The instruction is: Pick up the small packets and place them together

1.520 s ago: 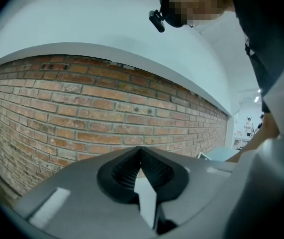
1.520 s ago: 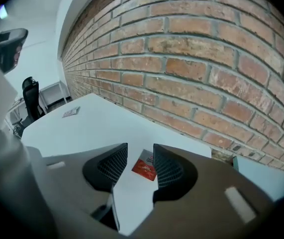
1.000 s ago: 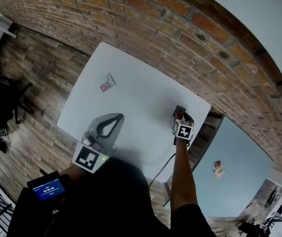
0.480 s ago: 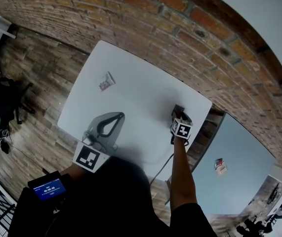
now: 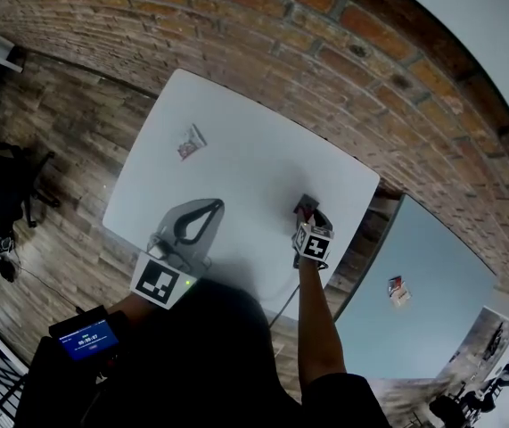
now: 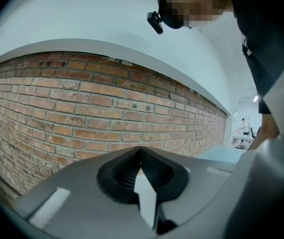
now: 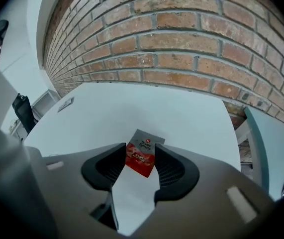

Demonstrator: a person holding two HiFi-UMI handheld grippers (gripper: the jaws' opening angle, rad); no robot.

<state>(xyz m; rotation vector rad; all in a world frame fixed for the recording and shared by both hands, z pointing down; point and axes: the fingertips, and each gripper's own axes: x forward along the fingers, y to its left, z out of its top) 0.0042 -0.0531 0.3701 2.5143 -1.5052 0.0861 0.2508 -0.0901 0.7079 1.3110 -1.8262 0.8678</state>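
A small red and grey packet (image 7: 142, 152) sits between the pads of my right gripper (image 7: 141, 159), its edges touching both; the jaws are closing on it. In the head view that gripper (image 5: 307, 212) hovers over the right part of the white table (image 5: 245, 176), with the packet (image 5: 304, 206) at its tip. A second small packet (image 5: 192, 141) lies on the table's far left part, also seen as the second packet (image 7: 65, 104) in the right gripper view. My left gripper (image 5: 208, 210) is shut with nothing in it, near the table's front edge, and the left gripper (image 6: 142, 153) faces the brick wall.
A brick wall (image 5: 325, 52) runs along the table's far side. A pale blue table (image 5: 414, 275) at the right bears another small packet (image 5: 398, 288). Wooden floor (image 5: 49, 150) lies to the left. A cable (image 5: 291, 301) hangs off the front edge.
My right gripper has moved left across the table, and the packet has gone with it. The left gripper has stayed where it was.
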